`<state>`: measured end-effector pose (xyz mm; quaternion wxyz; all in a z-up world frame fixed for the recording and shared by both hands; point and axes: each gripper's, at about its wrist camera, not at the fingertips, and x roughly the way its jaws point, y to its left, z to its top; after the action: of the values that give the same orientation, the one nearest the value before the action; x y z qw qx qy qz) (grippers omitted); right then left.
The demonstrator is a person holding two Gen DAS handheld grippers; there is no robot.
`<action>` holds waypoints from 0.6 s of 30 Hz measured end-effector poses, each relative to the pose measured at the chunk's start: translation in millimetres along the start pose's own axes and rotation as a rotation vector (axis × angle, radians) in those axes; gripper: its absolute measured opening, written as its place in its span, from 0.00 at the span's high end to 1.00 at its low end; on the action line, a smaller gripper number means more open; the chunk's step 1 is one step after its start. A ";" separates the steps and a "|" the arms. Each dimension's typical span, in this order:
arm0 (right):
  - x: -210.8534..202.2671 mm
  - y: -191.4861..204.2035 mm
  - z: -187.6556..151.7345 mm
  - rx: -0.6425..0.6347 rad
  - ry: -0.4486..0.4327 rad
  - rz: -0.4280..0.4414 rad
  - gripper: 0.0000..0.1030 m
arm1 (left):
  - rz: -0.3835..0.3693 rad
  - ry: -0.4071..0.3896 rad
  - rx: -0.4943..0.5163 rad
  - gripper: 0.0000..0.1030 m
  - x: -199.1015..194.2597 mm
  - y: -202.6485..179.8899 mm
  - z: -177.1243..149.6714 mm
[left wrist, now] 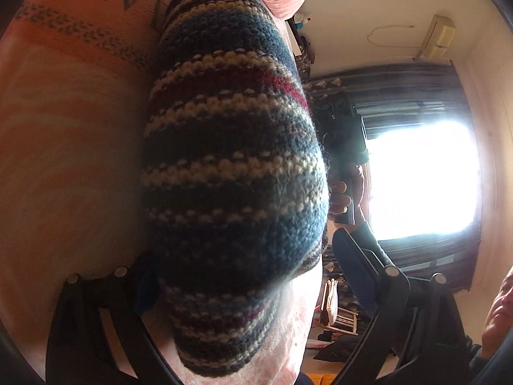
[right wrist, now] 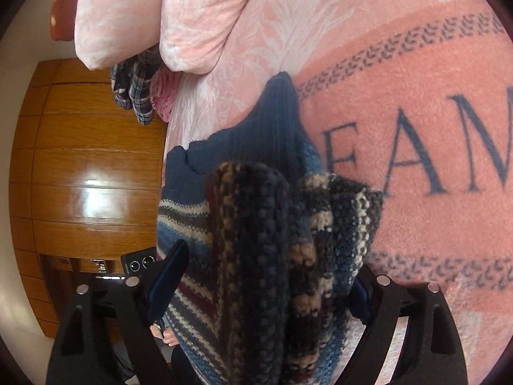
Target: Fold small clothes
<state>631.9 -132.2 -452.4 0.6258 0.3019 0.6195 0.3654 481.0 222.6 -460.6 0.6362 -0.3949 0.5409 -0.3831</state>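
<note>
A striped knit sweater (left wrist: 234,166) is seen filling the centre of the left wrist frame, draped over a pink blanket (left wrist: 64,147). The left gripper (left wrist: 243,292) is spread wide, its fingers either side of the knit; whether anything is pinched cannot be told. In the right wrist frame, the bunched sweater (right wrist: 275,243) is clamped between the fingers of the right gripper (right wrist: 266,285) at lower centre. A wooden wardrobe (right wrist: 89,166) is seen at left.

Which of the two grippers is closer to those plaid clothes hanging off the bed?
Probably right. The right gripper, holding the striped knit, has the plaid clothes ahead-left. The left gripper doesn't see them.
</note>
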 end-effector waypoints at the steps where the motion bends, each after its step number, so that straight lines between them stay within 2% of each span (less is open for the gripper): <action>1: 1.1 0.8 0.1 0.000 -0.003 -0.012 0.29 | 0.015 0.020 -0.011 0.10 3.9 -0.9 1.6; 2: 0.5 -1.6 -1.1 0.007 0.002 -0.010 0.39 | 0.025 0.035 -0.026 0.10 6.4 -1.4 3.6; 3: 2.3 -3.2 -2.3 0.019 0.008 0.006 0.49 | 0.033 0.049 -0.042 0.18 8.1 -1.3 5.0; 4: 1.7 -2.1 -3.9 0.015 -0.004 -0.001 0.52 | 0.044 0.058 -0.059 0.35 9.1 -0.1 7.0; 7: -5.1 1.4 -9.6 0.008 -0.035 -0.018 0.57 | 0.069 0.077 -0.093 0.55 7.8 1.4 12.8; 12: -12.8 18.6 -18.8 -0.009 -0.073 -0.028 0.60 | 0.072 0.094 -0.075 0.63 0.3 -13.0 11.4; 18: -15.8 54.1 -32.1 -0.044 -0.081 -0.014 0.61 | 0.081 0.086 -0.046 0.65 -11.1 -36.4 10.2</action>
<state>596.0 -117.9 -400.3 0.6594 0.2984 0.5875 0.3620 487.6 219.3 -421.9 0.6179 -0.3703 0.5922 -0.3611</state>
